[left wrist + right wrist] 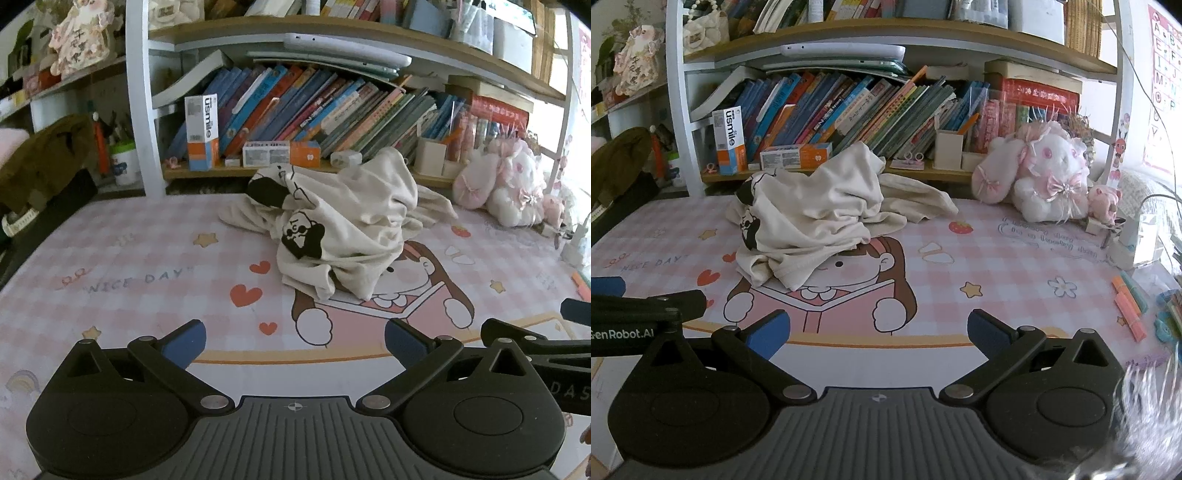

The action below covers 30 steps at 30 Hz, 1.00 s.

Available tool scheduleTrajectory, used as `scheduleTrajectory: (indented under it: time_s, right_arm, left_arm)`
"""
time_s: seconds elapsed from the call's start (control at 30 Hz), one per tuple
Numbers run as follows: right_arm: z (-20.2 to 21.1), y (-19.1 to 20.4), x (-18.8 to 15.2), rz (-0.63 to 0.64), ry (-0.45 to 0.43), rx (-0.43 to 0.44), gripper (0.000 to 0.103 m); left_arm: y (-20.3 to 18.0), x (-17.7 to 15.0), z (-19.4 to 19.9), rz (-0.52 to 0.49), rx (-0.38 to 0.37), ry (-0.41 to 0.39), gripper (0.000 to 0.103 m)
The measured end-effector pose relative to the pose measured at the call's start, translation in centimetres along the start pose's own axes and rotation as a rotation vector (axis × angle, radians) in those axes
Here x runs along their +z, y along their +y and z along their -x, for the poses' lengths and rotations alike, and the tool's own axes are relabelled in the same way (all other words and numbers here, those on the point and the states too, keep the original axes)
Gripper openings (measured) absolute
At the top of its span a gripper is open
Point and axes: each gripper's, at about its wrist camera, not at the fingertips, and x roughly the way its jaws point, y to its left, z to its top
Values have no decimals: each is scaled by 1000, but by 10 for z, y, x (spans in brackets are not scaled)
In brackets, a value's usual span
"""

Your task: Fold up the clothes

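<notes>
Nearest the camera, filling the bottom of the left wrist view, is the left gripper (294, 341), black with blue finger pads; its jaws stand wide apart and hold nothing. The right gripper (878, 332) fills the bottom of the right wrist view in the same way, jaws spread wide and empty. Each gripper's tip also shows at the edge of the other's view: the right one at the lower right of the left view, the left one at the lower left of the right view.

Both hover above a desk (110, 258) covered by a pink checked mat printed with hearts, stars, the words "NICE DAY" and a cartoon girl reading a book.

In the middle of the frame, well beyond the jaws, a cream garment (343, 225) with black cartoon prints lies crumpled in an unfolded heap on the mat, partly covering the cartoon girl's head. Neither gripper touches it.

Behind the heap, across the upper half of the frame, a bookshelf (295, 103) holds leaning rows of colourful books. A white and pink plush rabbit (1041, 173) sits at the right, beside the shelf. Orange and teal pens (1130, 306) lie at the far right of the desk.
</notes>
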Motion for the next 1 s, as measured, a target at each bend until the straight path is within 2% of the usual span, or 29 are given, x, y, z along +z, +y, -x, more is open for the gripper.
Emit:
scheduleTrajectory:
  time_s: [1.0]
  right_arm:
    - [-2,3,3,-5,21,-4,103]
  left_arm:
    - [5,12,2,21,17,27,103]
